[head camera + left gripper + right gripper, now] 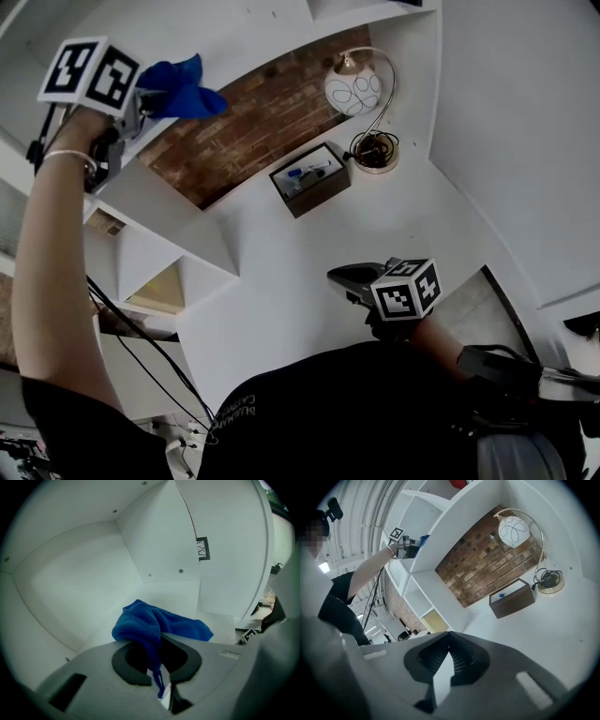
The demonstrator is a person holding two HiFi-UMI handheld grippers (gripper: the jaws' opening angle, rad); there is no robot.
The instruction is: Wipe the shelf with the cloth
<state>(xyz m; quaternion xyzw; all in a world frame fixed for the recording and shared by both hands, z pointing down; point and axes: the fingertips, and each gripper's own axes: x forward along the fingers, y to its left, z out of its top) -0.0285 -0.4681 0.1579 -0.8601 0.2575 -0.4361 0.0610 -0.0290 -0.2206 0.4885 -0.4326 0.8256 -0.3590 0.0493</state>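
Clamping the blue cloth (145, 620) tight in the left gripper (157, 641), bunched inside the shelf (70, 588) compartment. Spotting a brown box (309, 178) below the shelf, holding small blue-white bits, possibly pens. Pinching the right gripper (449, 648) closed on nothing, well below the shelf.

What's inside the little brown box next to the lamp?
The brown box is open on top. Inside you can see a white lining and a small blue thing, too small to name. The box walls hide the rest.
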